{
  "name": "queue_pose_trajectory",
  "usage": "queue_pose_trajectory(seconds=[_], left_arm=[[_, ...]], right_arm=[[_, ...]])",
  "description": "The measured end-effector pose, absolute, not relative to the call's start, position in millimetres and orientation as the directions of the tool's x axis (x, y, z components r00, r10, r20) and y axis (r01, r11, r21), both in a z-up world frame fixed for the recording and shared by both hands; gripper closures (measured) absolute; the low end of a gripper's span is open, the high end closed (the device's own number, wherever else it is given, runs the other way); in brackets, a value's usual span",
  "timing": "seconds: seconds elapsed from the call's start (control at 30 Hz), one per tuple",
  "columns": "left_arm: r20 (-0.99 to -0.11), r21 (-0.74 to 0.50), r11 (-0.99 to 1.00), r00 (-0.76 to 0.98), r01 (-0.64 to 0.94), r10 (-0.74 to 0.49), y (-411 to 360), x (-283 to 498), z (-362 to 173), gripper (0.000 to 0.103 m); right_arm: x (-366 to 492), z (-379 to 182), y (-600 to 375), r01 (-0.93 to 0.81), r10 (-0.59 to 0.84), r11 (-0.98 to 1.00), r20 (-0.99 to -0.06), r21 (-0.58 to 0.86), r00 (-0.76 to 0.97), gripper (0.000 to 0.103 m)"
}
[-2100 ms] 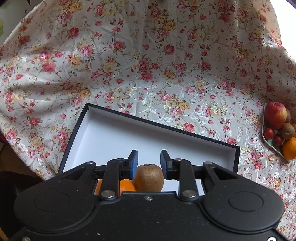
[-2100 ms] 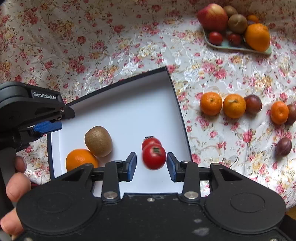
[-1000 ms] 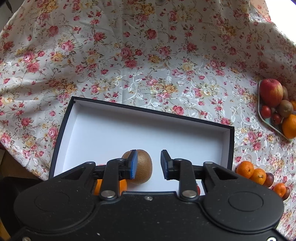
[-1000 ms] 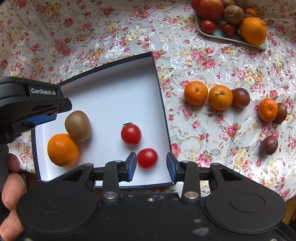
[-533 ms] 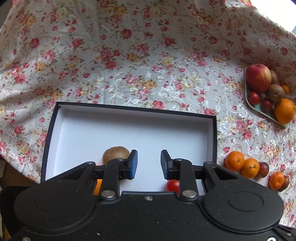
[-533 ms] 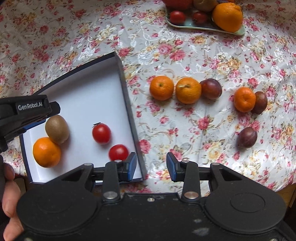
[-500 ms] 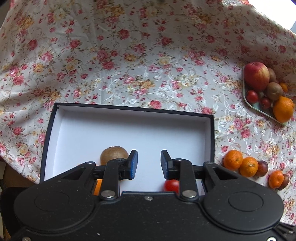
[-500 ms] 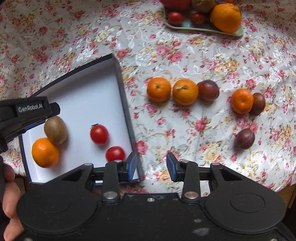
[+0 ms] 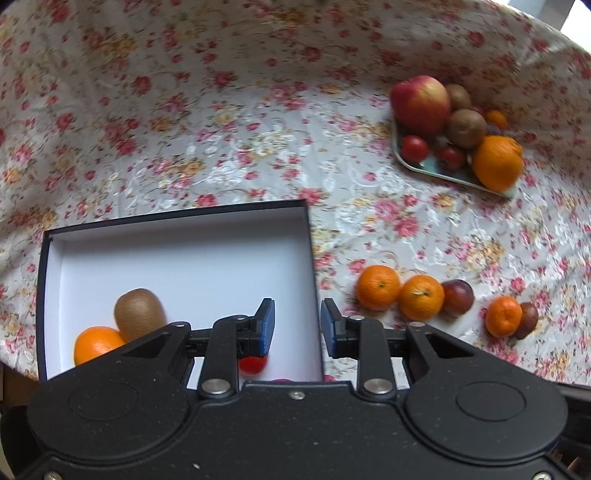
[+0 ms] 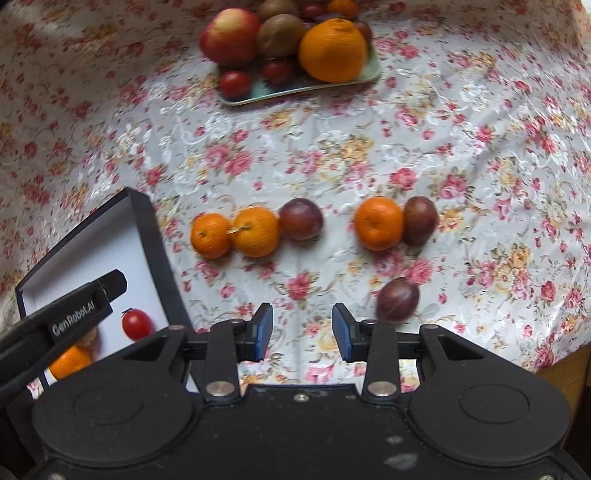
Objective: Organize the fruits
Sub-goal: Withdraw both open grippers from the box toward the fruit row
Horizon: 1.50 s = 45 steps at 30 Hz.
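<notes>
the landmark is the black box with a white inside (image 9: 184, 254), lying on the flowered tablecloth (image 9: 221, 129). in its near-left corner an orange (image 9: 96, 345) touches a kiwi (image 9: 139, 314); a cherry tomato (image 9: 252, 363) lies toward its near-right corner, partly hidden behind the left gripper (image 9: 297, 325). that gripper hangs over the box's right wall with its blue-padded jaws apart and nothing between them.

just right of the box three fruits sit in a touching row: a mandarin (image 10: 210, 235), a second mandarin (image 10: 255, 232) and a dark plum (image 10: 300, 218). further right of the box another mandarin (image 10: 378, 223) touches a second plum (image 10: 420, 220), and a third plum (image 10: 398, 300) lies alone nearer the camera. the right gripper (image 10: 302, 329) hovers over bare cloth right of the box, jaws parted and empty, the lone plum just beyond its right finger.

well beyond the box, to its far right, a pale green tray (image 10: 295, 90) holds an apple (image 10: 229, 36), a kiwi, a large orange (image 10: 332, 50) and small tomatoes; the fruits at its back are too blurred to tell.
</notes>
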<state>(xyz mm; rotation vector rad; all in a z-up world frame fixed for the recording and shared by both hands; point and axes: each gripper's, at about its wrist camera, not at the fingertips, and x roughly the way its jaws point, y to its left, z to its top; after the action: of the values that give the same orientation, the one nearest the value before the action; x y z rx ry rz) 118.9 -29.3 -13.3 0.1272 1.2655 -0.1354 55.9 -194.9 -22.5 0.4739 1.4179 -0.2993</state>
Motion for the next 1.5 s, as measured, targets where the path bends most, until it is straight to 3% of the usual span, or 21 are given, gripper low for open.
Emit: queue_pose_trajectory(seconds=[0.57,1.17,1.5], left_arm=[[-0.973,-0.038,0.957,0.206,0.287,-0.100,-103,98,-35,0.065],[-0.961,-0.088,0.978,0.242,0.190,-0.134,-100,114,-42,0.065],[-0.962,-0.047,0.982,0.256,0.181,-0.093,-104,134,-47,0.065]], right_arm=[[32,-36,-278,0.616,0.037,0.783,-0.995,0.089,0.096,0.064],[22,-33,-299,0.704,-0.008,0.702,-0.987,0.108,0.158,0.064],[32,-35,-299,0.700,0.005,0.705,-0.988,0.114,0.155,0.064]])
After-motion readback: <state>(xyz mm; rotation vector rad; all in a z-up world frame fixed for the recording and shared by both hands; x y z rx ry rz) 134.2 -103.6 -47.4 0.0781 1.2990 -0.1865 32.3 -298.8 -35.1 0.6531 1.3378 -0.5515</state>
